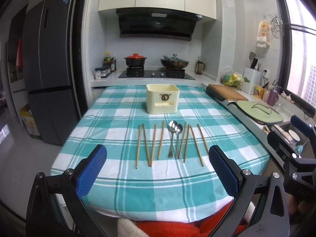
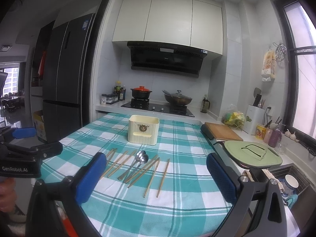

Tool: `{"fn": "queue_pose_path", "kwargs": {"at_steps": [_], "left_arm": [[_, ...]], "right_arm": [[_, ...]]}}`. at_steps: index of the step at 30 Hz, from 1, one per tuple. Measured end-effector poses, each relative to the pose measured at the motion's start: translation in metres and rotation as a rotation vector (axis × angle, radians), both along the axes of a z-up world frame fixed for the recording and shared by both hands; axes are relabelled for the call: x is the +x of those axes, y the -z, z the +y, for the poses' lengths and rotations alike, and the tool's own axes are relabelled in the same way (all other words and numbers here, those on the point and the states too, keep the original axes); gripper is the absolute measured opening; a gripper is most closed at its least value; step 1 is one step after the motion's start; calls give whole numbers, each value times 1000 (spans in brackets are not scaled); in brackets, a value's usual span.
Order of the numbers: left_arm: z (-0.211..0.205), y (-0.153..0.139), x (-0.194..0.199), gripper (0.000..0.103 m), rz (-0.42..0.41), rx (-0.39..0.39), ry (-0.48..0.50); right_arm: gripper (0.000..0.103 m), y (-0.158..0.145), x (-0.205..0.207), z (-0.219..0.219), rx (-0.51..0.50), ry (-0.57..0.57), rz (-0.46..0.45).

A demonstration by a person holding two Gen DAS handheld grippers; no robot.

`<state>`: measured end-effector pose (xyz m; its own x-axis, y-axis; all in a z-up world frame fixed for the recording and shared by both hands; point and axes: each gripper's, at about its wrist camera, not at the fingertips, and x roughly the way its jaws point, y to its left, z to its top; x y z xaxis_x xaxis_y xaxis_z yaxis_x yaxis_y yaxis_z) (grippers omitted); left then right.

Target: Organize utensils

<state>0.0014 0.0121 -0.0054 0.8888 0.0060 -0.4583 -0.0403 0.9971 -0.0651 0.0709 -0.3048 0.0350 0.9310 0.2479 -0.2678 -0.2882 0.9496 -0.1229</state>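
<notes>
Left wrist view: the left gripper [image 1: 158,169] hung with jaws wide apart, holding nothing. Beyond it, chopsticks [image 1: 152,145] flanked two spoons [image 1: 174,136] on the checked tablecloth [image 1: 110,118], the cream holder [image 1: 162,98] standing behind.

Right wrist view: the right gripper [image 2: 156,177] likewise gaped. Stove [image 2: 158,106] and fridge [image 2: 63,75] stood behind.

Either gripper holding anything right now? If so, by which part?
Nothing held. Left gripper and right gripper are both open above the table edge; chopsticks and spoons lie untouched on the cloth.
</notes>
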Motion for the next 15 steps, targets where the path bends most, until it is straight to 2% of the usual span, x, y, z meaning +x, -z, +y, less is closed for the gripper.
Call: {"fn": "queue_pose_path", "kwargs": {"at_steps": [15], "left_arm": [[-3,-1,6,103,-16,31,-10]], "right_arm": [[103,2,6,-5,16,1,-3]]}}
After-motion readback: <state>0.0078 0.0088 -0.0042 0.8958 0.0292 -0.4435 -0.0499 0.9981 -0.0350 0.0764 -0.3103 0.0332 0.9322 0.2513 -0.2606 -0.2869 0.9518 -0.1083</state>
